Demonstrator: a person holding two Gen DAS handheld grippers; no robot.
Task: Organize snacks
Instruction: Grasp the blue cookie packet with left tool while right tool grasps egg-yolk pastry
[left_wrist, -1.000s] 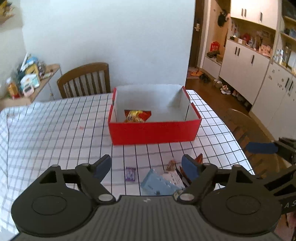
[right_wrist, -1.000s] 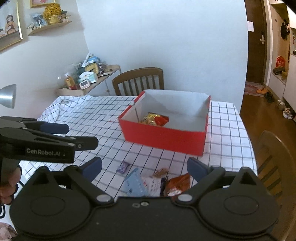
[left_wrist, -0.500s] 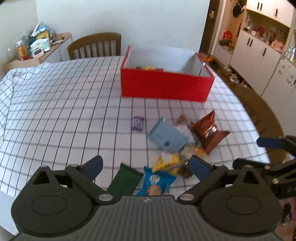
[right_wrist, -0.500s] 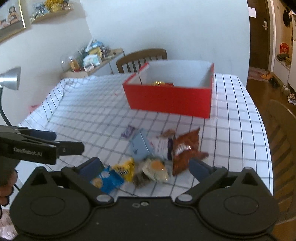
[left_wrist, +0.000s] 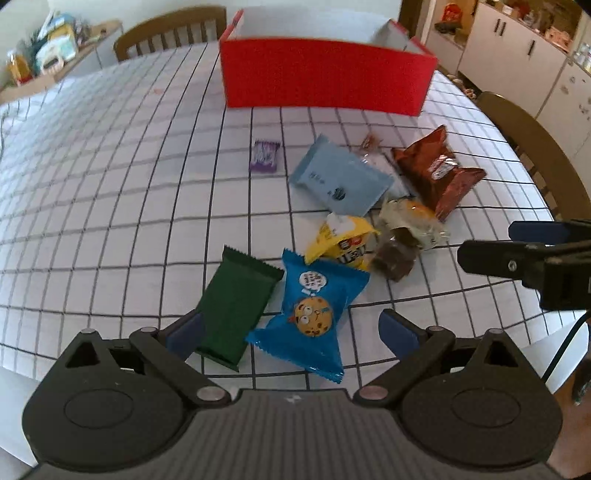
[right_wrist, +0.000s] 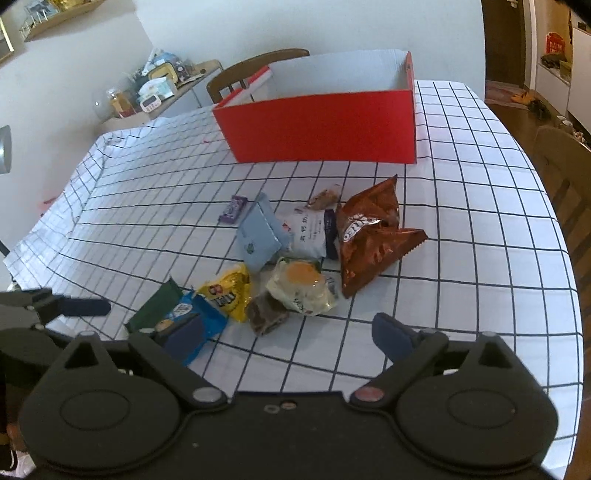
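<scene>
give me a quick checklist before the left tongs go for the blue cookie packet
1. Left tongs open wide enough for the packet: ok, jaws spread, nothing held.
2. Blue cookie packet lined up between the fingers: ok.
3. Packet free of neighbours: not ok, the green bar touches its left edge and the yellow packet overlaps its top corner.
4. Right tongs out of the way: ok, off to the right, open and empty.
5. Red box reachable and open-topped: ok.
6. Room left inside the box: cannot tell, the front wall hides the floor.
</scene>
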